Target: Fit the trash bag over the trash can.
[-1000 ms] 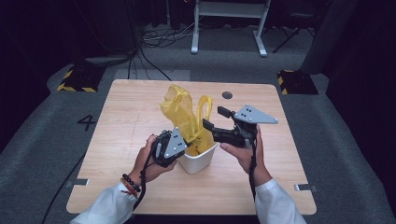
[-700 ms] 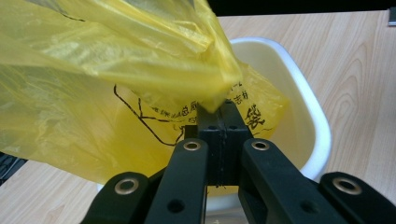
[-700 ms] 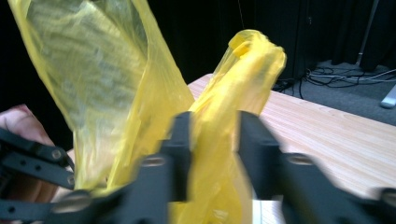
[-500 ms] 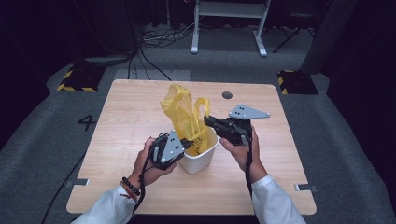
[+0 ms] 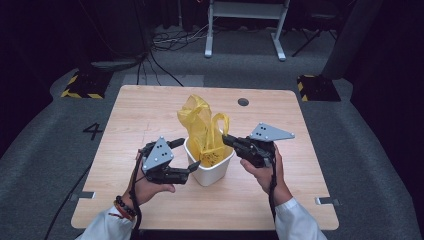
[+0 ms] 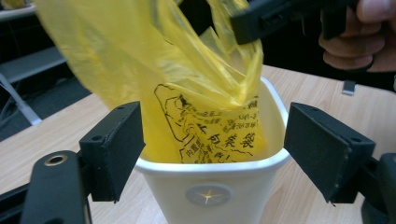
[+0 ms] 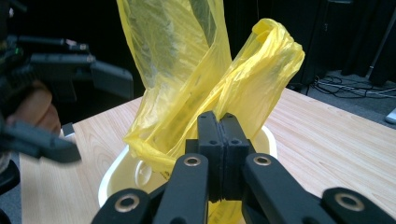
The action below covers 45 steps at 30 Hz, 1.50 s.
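A pale wooden table (image 5: 150, 125) stands on a grey floor in a dark room, and the person's sleeves and hands come in at its near edge.

Nearest, the left claw (image 5: 186, 156) is held low and level in the left hand, its jaws spread wide. In the left gripper view they stand one on each side of the white bin (image 6: 210, 196), just short of its rim and not touching it. The bin sits straight ahead of this claw, a small round badge on its near wall.

Inside the bin, between the two claws, stands the yellow bag (image 5: 205, 132). Its lower part, printed in black, is tucked into the bin; its upper part and handles rise loose and crumpled above the rim.

The right claw (image 5: 225, 139) comes in from the other side, over the bin's rim. In the right gripper view its jaws are pressed together with yellow film pinched between them at the bag's edge (image 7: 224, 135).

Beyond the bag, the far table has a small dark round hole (image 5: 243, 102). Past it, cables (image 5: 165, 42) trail over the floor by a white frame (image 5: 245, 20).
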Each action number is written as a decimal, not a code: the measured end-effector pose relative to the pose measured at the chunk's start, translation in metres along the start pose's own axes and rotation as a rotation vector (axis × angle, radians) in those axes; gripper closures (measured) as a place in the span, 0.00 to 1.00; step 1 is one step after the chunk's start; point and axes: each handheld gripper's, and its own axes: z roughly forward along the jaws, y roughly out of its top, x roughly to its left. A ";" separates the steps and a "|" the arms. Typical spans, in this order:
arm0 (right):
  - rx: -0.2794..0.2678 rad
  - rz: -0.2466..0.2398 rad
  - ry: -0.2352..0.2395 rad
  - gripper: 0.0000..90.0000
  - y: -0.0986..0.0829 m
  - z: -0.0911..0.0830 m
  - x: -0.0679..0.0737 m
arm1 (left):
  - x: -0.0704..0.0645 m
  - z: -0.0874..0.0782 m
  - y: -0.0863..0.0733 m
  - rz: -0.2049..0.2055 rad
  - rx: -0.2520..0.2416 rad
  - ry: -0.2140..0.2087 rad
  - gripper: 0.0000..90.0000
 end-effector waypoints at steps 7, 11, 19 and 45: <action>0.031 -0.046 -0.005 1.00 -0.009 0.002 0.008 | 0.012 -0.007 0.012 -0.008 -0.025 0.015 0.18; 0.033 -0.056 -0.008 1.00 -0.012 0.002 0.011 | 0.019 -0.008 0.029 0.000 -0.035 0.002 0.18; 0.040 -0.092 -0.011 1.00 -0.016 0.001 0.017 | 0.023 0.005 0.066 0.044 -0.019 0.068 0.19; 0.001 -0.036 0.003 1.00 -0.027 -0.026 0.015 | 0.033 -0.018 0.033 0.078 0.060 0.087 0.87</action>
